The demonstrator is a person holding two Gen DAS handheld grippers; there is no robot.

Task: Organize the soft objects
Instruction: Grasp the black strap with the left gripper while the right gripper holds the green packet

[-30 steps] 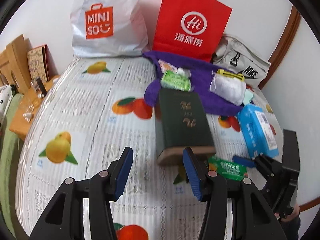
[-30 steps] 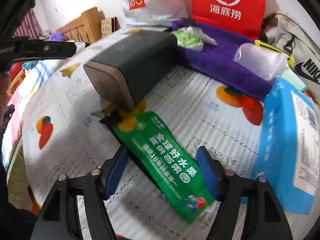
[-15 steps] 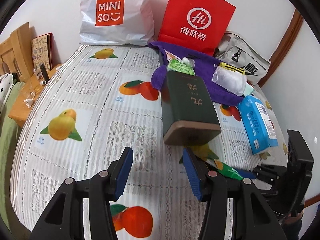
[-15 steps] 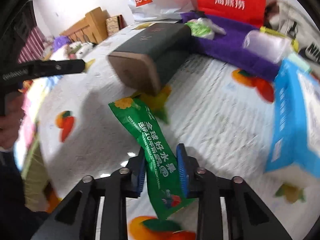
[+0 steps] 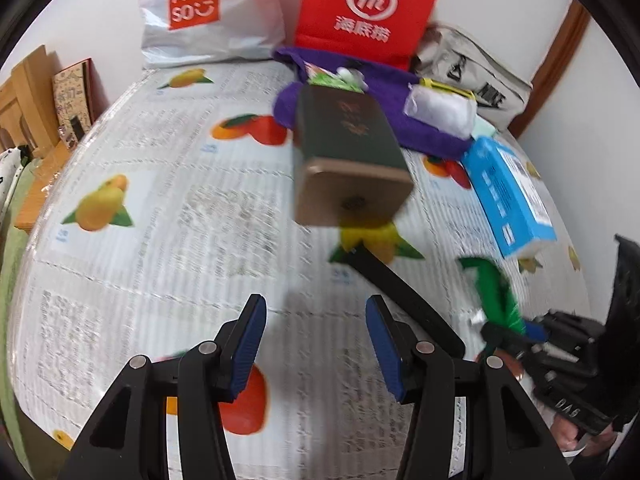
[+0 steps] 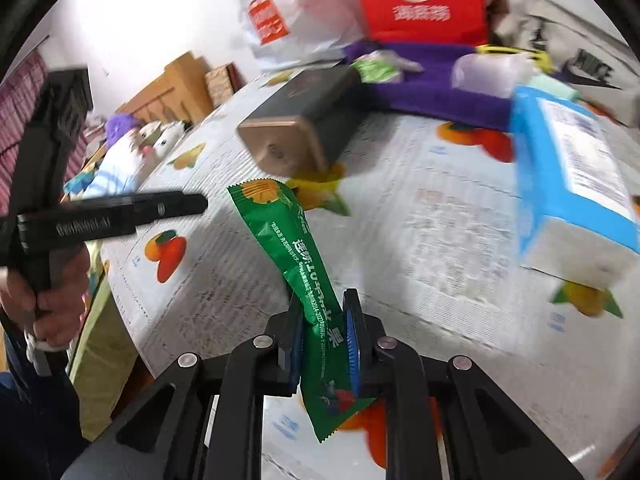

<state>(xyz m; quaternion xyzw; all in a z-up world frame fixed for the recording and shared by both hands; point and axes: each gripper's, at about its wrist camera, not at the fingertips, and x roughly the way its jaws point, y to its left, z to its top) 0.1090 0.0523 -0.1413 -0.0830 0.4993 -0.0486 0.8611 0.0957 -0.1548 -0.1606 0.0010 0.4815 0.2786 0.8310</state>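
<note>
One green snack packet stands clamped between the blue pads of the right hand-held gripper, whose jaws are closing on it; the packet's lower end hangs below the pads, and its upper end, printed with an orange fruit, leans to the far left above the fruit-patterned cover that lies over the surface; from the left wrist view the same packet shows as a green blur at the near right, held clear of the cover. Just beyond it lies a dark green box with a tan end face, resting on its side; to the right a blue tissue pack lies on the cover; farther off a purple cloth carries a small green pack and a clear pouch. Against the far wall stand a white Miniso bag, a red paper bag and a grey Nike bag. The left hand-held gripper hovers over the near part of the cover with its blue pads apart and nothing between them; in the right wrist view a hand grips its black handle at the left edge. Wooden furniture and soft toys sit beyond the left side.
</note>
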